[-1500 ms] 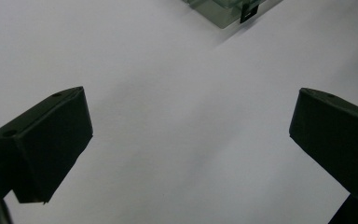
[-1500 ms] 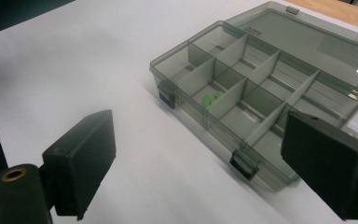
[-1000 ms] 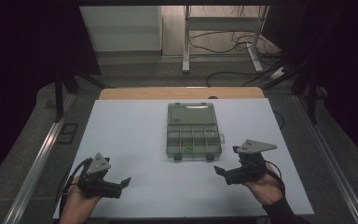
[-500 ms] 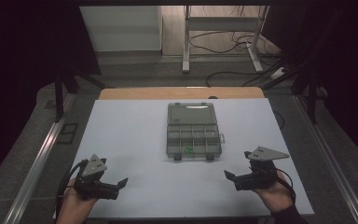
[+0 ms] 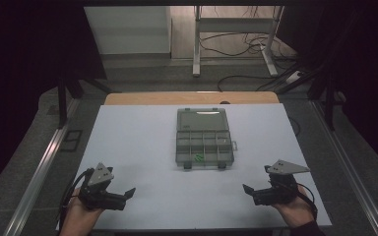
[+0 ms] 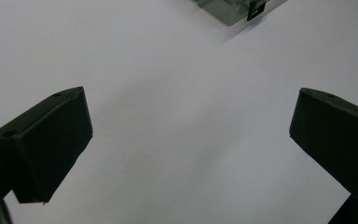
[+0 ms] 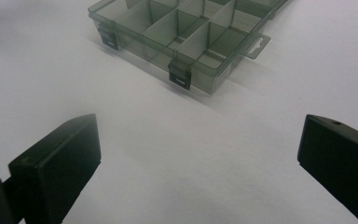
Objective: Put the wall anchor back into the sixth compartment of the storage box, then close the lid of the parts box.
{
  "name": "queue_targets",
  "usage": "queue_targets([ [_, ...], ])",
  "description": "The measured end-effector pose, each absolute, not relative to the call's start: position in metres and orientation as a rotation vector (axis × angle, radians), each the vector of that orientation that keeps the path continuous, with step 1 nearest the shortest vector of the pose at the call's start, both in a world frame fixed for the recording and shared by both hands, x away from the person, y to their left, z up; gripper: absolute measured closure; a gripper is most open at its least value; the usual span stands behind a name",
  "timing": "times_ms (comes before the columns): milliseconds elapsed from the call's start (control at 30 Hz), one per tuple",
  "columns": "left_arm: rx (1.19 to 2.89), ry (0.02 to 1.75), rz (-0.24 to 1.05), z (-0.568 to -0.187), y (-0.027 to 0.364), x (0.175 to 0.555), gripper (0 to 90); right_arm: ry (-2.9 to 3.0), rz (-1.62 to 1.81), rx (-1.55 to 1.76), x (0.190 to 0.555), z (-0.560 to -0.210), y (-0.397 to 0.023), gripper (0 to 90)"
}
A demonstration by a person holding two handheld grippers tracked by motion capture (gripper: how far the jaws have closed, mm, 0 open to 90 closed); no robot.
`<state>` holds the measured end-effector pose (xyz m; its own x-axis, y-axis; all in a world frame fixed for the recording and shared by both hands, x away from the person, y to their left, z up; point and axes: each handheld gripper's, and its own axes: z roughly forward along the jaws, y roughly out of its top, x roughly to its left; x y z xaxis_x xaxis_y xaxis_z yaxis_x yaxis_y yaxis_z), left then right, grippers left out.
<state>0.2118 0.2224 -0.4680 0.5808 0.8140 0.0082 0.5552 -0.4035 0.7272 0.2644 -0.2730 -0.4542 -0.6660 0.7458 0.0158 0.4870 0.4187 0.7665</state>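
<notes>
A smoky transparent organizer box (image 5: 204, 140) lies in the middle of the white table (image 5: 138, 147) with its lid folded back on the far side. Something small and green (image 5: 198, 158) sits in one near-row compartment. My left gripper (image 5: 125, 196) is held near the front left edge, open and empty, pointing right. My right gripper (image 5: 250, 194) is at the front right, open and empty, pointing left. In the left gripper view the jaws (image 6: 189, 112) stand wide apart over bare table, with a box corner (image 6: 235, 11) at the top. In the right gripper view the open jaws (image 7: 198, 135) face the box (image 7: 186, 32) and its two dark latches.
A wooden strip (image 5: 192, 97) borders the table's far edge. Metal rails (image 5: 39, 172) run along both sides. Beyond the table are a stand's legs (image 5: 196, 49) and cables on the floor. A hang tab (image 5: 234, 146) sticks out of the box's right side.
Both grippers have drawn back toward the table's near edge. The right one has also shifted to the right, away from the box. The box has not moved.
</notes>
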Motion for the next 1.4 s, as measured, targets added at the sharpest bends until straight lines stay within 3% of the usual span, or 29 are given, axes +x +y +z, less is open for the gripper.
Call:
queue_targets([
  [1400,2.042,1.045,0.433,-0.464,0.218,0.233,0.0,2.365,1.143,1.029,0.288,-0.438,-0.256,0.0],
])
